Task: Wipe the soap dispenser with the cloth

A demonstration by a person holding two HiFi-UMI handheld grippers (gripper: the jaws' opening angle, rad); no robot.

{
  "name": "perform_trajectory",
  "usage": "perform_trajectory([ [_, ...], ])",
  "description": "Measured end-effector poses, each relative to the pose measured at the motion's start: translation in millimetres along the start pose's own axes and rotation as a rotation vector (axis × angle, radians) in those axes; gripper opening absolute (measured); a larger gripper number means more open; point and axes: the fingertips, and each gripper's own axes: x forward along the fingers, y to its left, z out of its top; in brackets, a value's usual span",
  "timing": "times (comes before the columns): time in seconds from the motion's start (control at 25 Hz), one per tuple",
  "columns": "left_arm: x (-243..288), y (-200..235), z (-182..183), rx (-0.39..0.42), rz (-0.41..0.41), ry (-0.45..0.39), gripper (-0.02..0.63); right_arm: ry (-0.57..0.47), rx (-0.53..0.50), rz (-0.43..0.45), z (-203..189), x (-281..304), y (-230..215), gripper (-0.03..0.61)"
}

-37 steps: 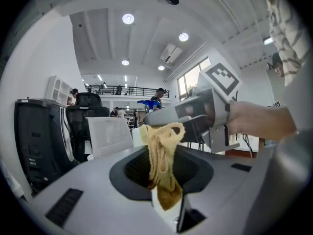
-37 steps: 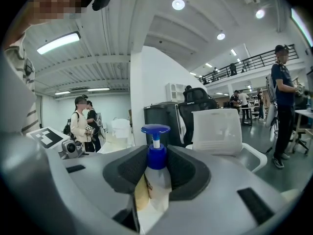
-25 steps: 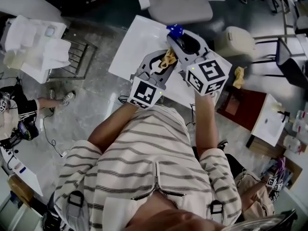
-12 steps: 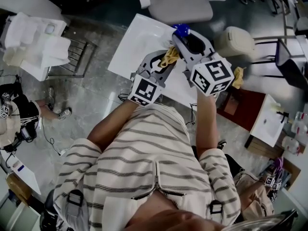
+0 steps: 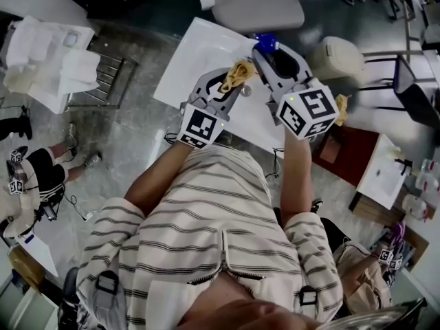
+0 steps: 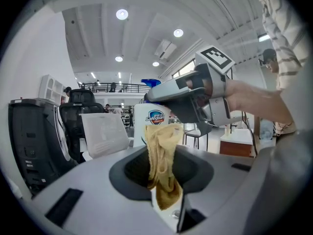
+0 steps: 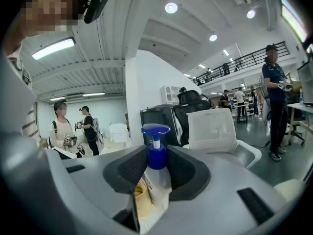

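Note:
My right gripper (image 5: 267, 52) is shut on the soap dispenser (image 7: 155, 173), a white bottle with a blue pump (image 5: 265, 42) that stands upright between the jaws. A crumpled yellow cloth (image 6: 164, 163) hangs from my left gripper (image 5: 232, 81), which is shut on it. In the left gripper view the cloth hangs right in front of the bottle's labelled white body (image 6: 155, 117), below the right gripper (image 6: 195, 99). Whether cloth and bottle touch I cannot tell. Both grippers hover over the white table (image 5: 196, 57).
A white chair (image 5: 254, 2) stands beyond the table and a pale bin (image 5: 340, 57) to its right. A rack with white cloths (image 5: 55, 60) is at the left. A brown box and a small basin (image 5: 385, 170) lie at the right. People stand around.
The left gripper with the cloth has shifted slightly left and down, and the cloth now sits a little apart from the right gripper's body. The right gripper still holds the bottle.

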Motion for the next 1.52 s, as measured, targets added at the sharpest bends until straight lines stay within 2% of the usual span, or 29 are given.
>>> perform_trajectory([
  [0.32, -1, 13, 4, -0.023, 0.034, -0.009, 0.101, -0.003, -0.001, 0.010, -2, -13, -7, 0.126],
  [0.52, -7, 20, 1, -0.026, 0.021, -0.017, 0.101, 0.005, 0.001, 0.031, -9, -15, -3, 0.126],
  [0.72, -10, 28, 4, -0.042, -0.006, -0.036, 0.101, 0.004, -0.033, 0.092, -12, -21, 3, 0.126],
  [0.88, -11, 28, 8, -0.077, -0.107, -0.068, 0.100, 0.032, -0.070, 0.132, -18, -26, 8, 0.124],
  [1.12, -11, 18, 9, 0.015, -0.276, -0.058, 0.100, 0.056, -0.129, 0.206, -26, -31, 19, 0.124],
  [1.52, -8, 9, 17, 0.067, -0.464, -0.078, 0.096, 0.075, -0.152, 0.319, -36, -44, 33, 0.124],
])
